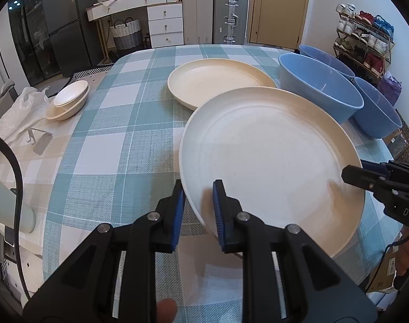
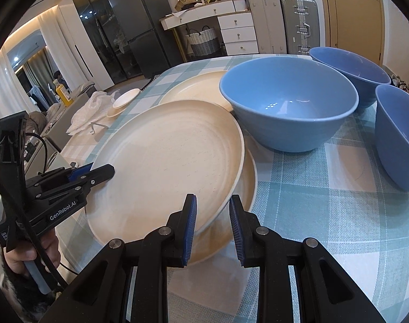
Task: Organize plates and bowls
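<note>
A large cream plate [image 1: 271,161] [image 2: 166,156] hangs slightly tilted, gripped from two sides. My left gripper [image 1: 199,204] is shut on its near-left rim, and it shows in the right wrist view [image 2: 96,173] at the plate's left edge. My right gripper [image 2: 213,222] is shut on the opposite rim and appears at the right edge of the left wrist view [image 1: 349,176]. Just under the held plate lies a second cream plate [image 2: 254,180]. A third cream plate [image 1: 217,80] [image 2: 193,86] rests farther back on the checked tablecloth [image 1: 118,134].
Three blue bowls [image 1: 320,86] [image 2: 287,102] stand to the right of the plates, two of them farther right [image 2: 349,67] [image 2: 398,134]. Small cream dishes [image 1: 69,99] are stacked at the table's left edge beside a white plastic bag [image 1: 24,107]. A person's hand holds each gripper handle.
</note>
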Tool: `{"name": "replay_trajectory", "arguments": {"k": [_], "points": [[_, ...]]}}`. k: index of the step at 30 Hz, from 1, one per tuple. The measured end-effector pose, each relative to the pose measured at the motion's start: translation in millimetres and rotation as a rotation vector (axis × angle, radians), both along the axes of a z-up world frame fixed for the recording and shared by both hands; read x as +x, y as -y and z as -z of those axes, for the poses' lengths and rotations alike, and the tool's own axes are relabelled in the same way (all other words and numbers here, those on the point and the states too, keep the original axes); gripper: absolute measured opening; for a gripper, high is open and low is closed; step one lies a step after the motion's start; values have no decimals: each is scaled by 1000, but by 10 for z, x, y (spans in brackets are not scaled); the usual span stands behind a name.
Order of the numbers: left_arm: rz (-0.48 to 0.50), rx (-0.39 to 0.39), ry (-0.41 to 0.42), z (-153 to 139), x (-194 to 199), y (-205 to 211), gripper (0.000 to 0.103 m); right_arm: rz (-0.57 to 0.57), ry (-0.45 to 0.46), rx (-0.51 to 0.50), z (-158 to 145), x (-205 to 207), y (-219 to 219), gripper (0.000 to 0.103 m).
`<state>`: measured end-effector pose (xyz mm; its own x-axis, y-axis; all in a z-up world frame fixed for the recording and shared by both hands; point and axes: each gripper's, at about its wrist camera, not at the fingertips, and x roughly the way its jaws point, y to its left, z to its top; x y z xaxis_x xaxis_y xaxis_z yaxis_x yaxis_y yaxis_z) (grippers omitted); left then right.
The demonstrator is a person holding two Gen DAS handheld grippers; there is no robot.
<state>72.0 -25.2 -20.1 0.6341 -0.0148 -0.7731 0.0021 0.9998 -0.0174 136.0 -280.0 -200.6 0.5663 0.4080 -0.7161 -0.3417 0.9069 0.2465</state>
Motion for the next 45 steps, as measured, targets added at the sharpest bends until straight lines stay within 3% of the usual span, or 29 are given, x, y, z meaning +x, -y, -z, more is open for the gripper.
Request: {"name": "replay_trajectory", "arguments": {"k": [20,31,37,40,42,45], "points": [[25,66,-18,197,88,120,20,33,-10,-60,124,15,-49,26],[29,68,-32,267,68,98,22,42,22,-146,151,-7,-139,26],[44,46,-34,275,70,98,32,39,26,-165,179,1,-159,28],[52,42,-29,270,73,101,44,36,19,-159,189,4,-141,29],[61,27,-24,255,67,95,57,34,12,-150,193,-1,-136,32],[63,5,-10,209,47,83,78,29,18,-129,169,-6,-116,49]]}}
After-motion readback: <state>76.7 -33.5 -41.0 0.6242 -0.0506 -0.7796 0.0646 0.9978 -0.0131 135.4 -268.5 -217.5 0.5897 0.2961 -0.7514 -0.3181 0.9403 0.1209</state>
